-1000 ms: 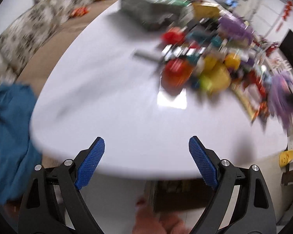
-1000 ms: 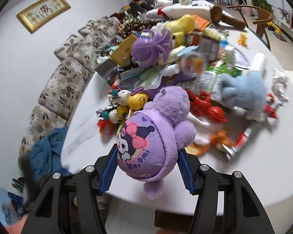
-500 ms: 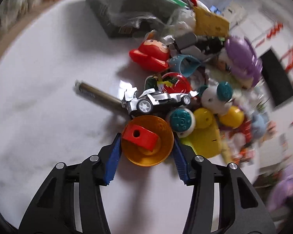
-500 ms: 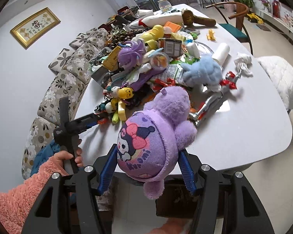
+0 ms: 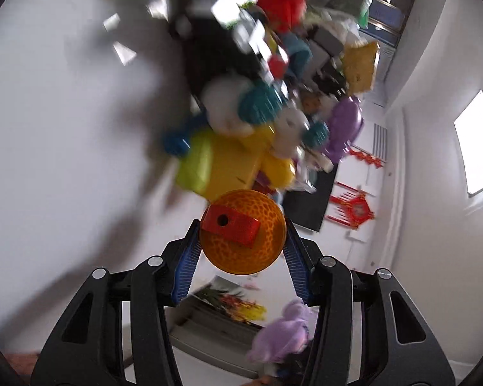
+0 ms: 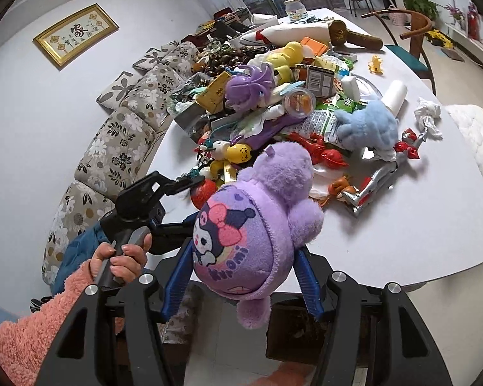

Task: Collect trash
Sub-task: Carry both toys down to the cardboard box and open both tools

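My left gripper [image 5: 241, 228] is shut on a round orange toy [image 5: 244, 257] with a red block [image 5: 230, 225] on top, held off the white table [image 5: 64, 128]; this view is rolled sideways and blurred. The right wrist view shows that left gripper [image 6: 190, 181] beside the toy pile [image 6: 273, 112], a hand [image 6: 122, 257] in a pink fleece sleeve on its handle. My right gripper [image 6: 241, 251] is shut on a purple Kuromi plush [image 6: 241, 225], held above the table's near edge [image 6: 418, 273]. The same plush [image 5: 283, 331] shows low in the left wrist view.
A mixed heap of plastic toys, wrappers and boxes covers the table's middle, with a blue plush [image 6: 367, 125] and a red-silver figure [image 6: 383, 170] at its right. A floral sofa [image 6: 119, 141] runs along the left wall. A dark box [image 6: 293, 331] sits on the floor under the table edge.
The left gripper swept in over the table, shut on the orange toy, then lifted it and rolled sideways. The right gripper drew back a little from the pile with the plush.
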{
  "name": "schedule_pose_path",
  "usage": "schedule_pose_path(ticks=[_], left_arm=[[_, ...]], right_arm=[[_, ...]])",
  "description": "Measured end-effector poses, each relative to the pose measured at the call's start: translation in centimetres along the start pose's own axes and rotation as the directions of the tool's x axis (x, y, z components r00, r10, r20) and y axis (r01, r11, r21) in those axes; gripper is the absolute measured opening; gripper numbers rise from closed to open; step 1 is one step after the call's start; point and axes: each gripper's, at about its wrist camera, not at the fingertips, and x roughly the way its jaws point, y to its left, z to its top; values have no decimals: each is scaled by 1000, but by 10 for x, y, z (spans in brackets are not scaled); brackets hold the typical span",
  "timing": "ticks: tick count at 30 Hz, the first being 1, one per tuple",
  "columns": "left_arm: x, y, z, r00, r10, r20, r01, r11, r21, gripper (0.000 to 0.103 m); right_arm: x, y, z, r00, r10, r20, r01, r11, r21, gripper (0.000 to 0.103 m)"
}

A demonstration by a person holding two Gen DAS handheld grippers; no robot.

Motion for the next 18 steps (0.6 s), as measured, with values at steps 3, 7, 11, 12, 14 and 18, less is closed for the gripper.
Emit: schedule_pose_path(ticks=[3, 7, 11, 12, 14, 18], left_arm=[[16, -14, -10, 999, -27, -31, 27, 999, 19, 48], [32, -33, -21, 996, -54, -68, 57, 998, 42, 48], [35, -58, -45, 997, -15, -82, 25, 992, 125, 49], [30, -58, -55, 996, 3, -85, 10, 988, 153, 49], [34, -69, -72, 994, 51, -96, -29, 974, 224, 49], [29, -50, -116, 983, 154, -95, -115, 937, 331, 49]], right_arm=[[-4, -6, -2, 1000, 5, 1, -5, 1000, 14, 59], [-13, -10, -6, 1000, 4, 12, -5, 1000, 17, 59], [-24, -13, -15, 1000, -4, 20, 4, 1000, -6, 59], [-28, -14, -18, 1000, -11, 19, 12, 1000, -20, 59], [-31, -17, -28, 1000, -28, 12, 28, 999, -46, 59], [-29, -29, -53, 998, -41, -39, 38, 997, -72, 59]])
